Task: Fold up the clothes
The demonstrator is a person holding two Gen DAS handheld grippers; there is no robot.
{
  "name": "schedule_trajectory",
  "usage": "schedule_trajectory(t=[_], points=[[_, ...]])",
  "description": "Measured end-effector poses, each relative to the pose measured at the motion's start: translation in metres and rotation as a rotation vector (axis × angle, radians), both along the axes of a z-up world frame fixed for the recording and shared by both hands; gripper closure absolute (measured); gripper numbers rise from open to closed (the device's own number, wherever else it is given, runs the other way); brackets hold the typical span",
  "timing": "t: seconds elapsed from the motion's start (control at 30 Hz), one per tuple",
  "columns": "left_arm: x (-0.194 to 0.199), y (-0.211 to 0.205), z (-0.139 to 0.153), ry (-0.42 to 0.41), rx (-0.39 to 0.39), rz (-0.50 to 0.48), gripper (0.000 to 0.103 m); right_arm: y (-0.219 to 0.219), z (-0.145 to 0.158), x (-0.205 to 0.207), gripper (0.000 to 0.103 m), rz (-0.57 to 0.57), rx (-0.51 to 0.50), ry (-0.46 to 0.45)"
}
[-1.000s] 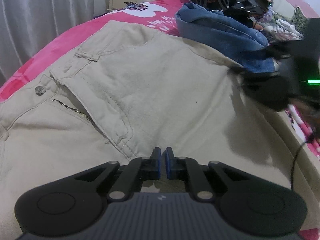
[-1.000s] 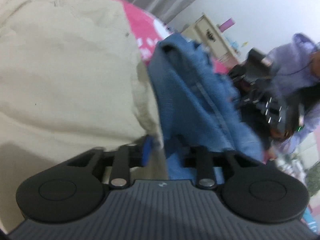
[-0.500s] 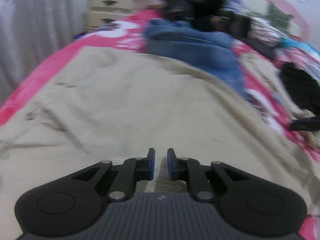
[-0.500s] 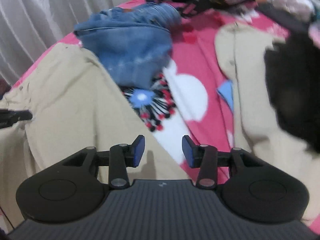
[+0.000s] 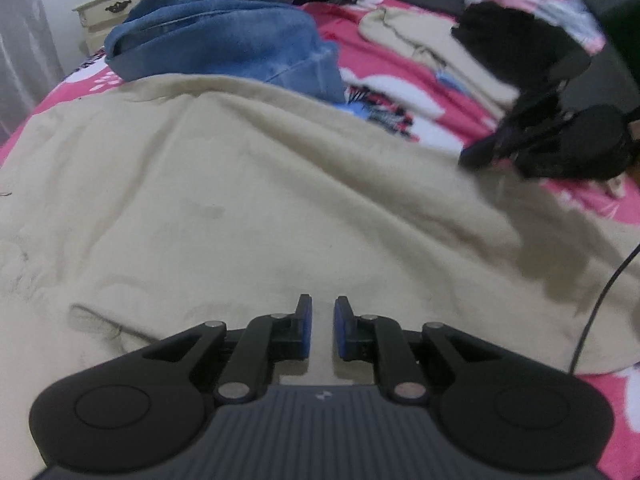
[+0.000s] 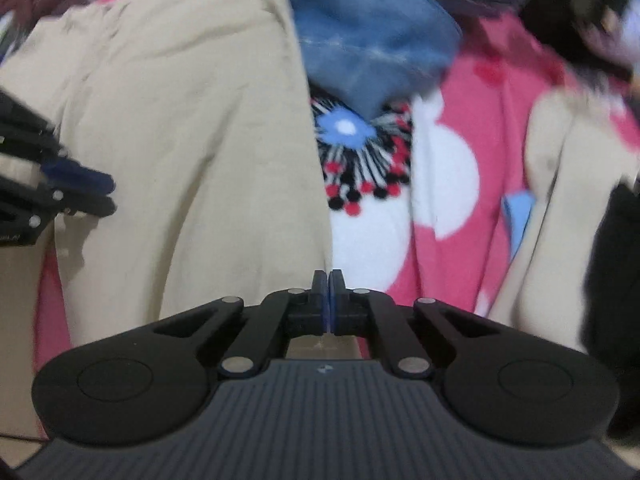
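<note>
Beige trousers (image 5: 248, 200) lie spread across the pink bed; they also show in the right wrist view (image 6: 192, 128). My left gripper (image 5: 320, 326) hovers low over the trousers with its blue pads a small gap apart, holding nothing. My right gripper (image 6: 329, 304) has its jaws pressed together at the trousers' right edge; I cannot tell whether cloth is pinched between them. The right gripper also shows in the left wrist view (image 5: 532, 148), and the left gripper shows at the left of the right wrist view (image 6: 60, 188).
Folded blue jeans (image 5: 224, 36) lie at the far end of the trousers. Another beige garment (image 5: 428, 52) and a black one (image 5: 520, 44) lie to the right on the pink patterned bedspread (image 6: 440, 168). A cream nightstand (image 5: 108, 12) stands beyond the bed.
My left gripper has opened slightly and swung right along the trousers. My right gripper has gone from open to shut and moved down to the trousers' right edge.
</note>
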State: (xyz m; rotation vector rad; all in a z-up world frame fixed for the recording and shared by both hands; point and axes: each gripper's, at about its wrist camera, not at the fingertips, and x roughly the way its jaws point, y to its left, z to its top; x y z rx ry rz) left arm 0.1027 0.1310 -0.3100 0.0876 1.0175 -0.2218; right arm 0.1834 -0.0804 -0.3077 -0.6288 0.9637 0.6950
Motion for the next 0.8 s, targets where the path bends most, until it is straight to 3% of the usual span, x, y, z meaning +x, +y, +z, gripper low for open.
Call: schedule_trajectory(t=[0.1, 0.47, 0.63, 0.73, 0.8], points=[[-0.003, -0.007, -0.005, 0.005, 0.045, -0.001, 0.09, -0.002, 0.001, -0.008, 0.103, 0.036, -0.102, -0.143], [-0.009, -0.021, -0.015, 0.003, 0.16, -0.052, 0.089, -0.085, 0.049, -0.029, 0.103, -0.16, -0.023, -0.226], [-0.013, -0.042, -0.005, -0.011, 0.116, -0.111, 0.089, -0.123, 0.071, -0.038, 0.103, -0.25, 0.013, -0.264], [-0.019, -0.065, 0.003, -0.028, 0.075, -0.172, 0.089, -0.157, 0.061, -0.053, 0.097, -0.296, 0.035, -0.169], [-0.022, -0.08, 0.008, -0.039, 0.047, -0.212, 0.089, -0.18, 0.052, -0.064, 0.085, -0.325, 0.05, -0.093]])
